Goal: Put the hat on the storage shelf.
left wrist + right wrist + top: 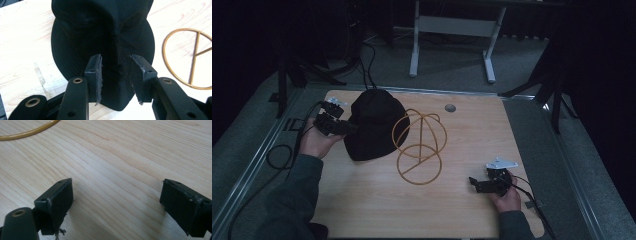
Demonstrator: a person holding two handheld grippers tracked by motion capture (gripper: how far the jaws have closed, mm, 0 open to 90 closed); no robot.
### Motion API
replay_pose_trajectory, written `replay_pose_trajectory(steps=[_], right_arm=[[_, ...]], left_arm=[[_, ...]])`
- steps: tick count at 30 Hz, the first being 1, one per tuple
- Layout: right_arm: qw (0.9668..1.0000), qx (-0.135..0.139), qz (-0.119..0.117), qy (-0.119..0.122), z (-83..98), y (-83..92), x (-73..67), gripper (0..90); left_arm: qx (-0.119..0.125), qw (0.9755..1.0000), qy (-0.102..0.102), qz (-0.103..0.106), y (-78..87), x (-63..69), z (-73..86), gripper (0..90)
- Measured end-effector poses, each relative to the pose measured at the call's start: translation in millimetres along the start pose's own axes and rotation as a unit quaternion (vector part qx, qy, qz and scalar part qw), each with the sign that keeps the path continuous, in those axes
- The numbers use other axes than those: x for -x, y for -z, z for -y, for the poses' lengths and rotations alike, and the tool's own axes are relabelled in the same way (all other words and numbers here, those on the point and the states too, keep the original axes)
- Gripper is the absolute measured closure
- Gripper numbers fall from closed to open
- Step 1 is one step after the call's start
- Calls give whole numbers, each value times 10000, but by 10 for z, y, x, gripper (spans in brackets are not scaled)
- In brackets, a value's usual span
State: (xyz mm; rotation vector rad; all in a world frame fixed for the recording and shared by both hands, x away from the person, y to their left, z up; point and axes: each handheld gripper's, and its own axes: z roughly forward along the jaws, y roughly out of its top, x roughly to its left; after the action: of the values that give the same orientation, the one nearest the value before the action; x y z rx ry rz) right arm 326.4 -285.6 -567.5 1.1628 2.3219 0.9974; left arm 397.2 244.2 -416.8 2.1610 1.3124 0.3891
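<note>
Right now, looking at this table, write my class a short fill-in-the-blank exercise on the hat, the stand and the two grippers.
1. The left gripper has the brim of a ____ hat between its jaws.
2. The gold wire stand stands to the ____ of the hat in the high view.
3. The right gripper has its jaws ____, with bare table between them.

Missing words: black; right; open
</note>
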Motion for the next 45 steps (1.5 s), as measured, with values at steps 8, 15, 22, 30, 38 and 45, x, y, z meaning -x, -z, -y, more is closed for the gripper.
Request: replay_pose_trajectory(steps=[8,15,22,30,38,45], right_arm=[[10000,0,0,0,0,0,0,113],[10000,0,0,1,0,0,0,113],[10000,0,-1,1,0,0,0,113],[10000,0,-1,0,0,0,0,113],[10000,-1,0,1,0,0,0,113],[10000,-1,0,1,0,0,0,113]], left_arm=[[-81,9999,117,-56,-79,-9,-57,573],[-113,9997,162,-112,-146,-6,-112,577],[-230,9995,133,-142,-224,3,-146,576],[-384,9990,170,-179,-372,-18,-180,574],[-466,9987,193,-119,-444,-46,-201,602],[-601,9980,158,-70,-507,-33,-213,612]])
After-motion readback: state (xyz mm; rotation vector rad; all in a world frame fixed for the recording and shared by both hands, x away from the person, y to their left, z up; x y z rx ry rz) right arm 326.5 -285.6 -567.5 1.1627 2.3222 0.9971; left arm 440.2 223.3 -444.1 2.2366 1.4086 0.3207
